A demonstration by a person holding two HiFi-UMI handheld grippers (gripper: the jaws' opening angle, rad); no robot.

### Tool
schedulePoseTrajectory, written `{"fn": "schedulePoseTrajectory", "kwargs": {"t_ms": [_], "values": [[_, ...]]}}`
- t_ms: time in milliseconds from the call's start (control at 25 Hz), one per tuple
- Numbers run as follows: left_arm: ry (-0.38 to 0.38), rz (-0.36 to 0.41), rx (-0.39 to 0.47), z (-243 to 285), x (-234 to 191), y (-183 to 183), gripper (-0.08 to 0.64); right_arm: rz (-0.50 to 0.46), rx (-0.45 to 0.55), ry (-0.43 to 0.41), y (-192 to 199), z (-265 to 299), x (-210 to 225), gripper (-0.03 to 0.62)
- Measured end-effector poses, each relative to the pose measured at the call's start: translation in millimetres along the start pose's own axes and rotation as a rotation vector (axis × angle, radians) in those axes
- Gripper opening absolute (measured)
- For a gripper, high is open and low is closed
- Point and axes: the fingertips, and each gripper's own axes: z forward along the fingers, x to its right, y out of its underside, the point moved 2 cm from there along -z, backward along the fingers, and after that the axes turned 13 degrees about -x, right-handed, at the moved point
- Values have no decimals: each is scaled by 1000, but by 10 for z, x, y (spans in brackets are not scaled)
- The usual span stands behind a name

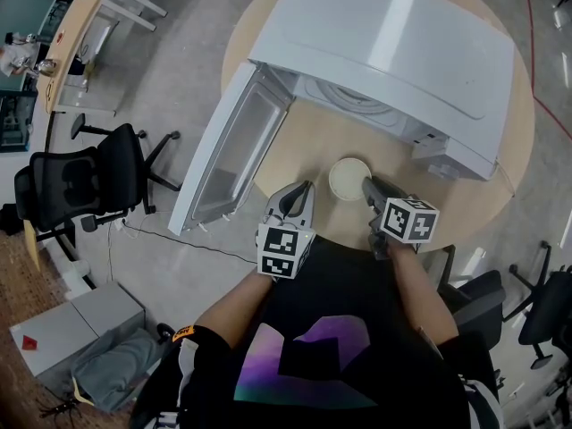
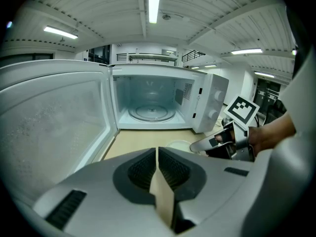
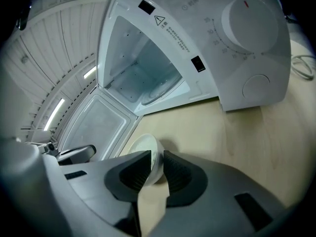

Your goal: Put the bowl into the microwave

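Right gripper (image 3: 157, 161): jaws straddle the near wall of the white bowl (image 3: 140, 144), one pad inside the rim and one outside. We read them as closed on the wall with no gap left.

Left gripper (image 2: 157, 154): jaws pressed together with nothing between them. It hangs just left of the bowl, apart from it.

The bowl stands on the round wooden table (image 1: 322, 150), toward its near edge and in front of the microwave (image 1: 384, 52). We cannot tell whether it is lifted.

The microwave door (image 1: 228, 150) is swung fully out toward the table's left edge. The cavity is empty, and the glass turntable (image 2: 151, 113) is visible.

Key relation: the cavity mouth lies straight ahead of the right gripper, beyond the bowl. We judge a forward carry at sill height is needed, with the rim kept level. The hinge side is left, so the right-hand path looks unobstructed.
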Motion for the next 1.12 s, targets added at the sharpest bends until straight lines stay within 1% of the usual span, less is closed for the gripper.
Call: {"fn": "schedulePoseTrajectory", "kwargs": {"t_ms": [120, 240, 360, 440, 600, 760, 880, 1120], "values": [[3, -3, 0, 10, -14, 13, 46, 22, 4, -18, -6, 14, 8, 64], [3, -7, -5, 13, -20, 34, 46, 75, 16, -40, -5, 18, 40, 64], [3, -5, -7, 14, -15, 54, 46, 119, 31, -45, -17, 19, 77, 64], [0, -7, -6, 7, -20, 61, 46, 124, 35, -54, -32, 29, 72, 64], [-12, -11, -2, -22, -32, 65, 46, 140, 26, -34, -9, 4, 101, 63], [-21, -13, -4, -35, -28, 66, 46, 146, 28, -32, -2, -12, 111, 55], [-25, -13, -2, -39, -24, 61, 46, 165, 38, -40, -3, -38, 118, 52], [-35, -14, 3, -72, -43, 35, 46, 200, 88, -76, -97, -145, 38, 51]]}}
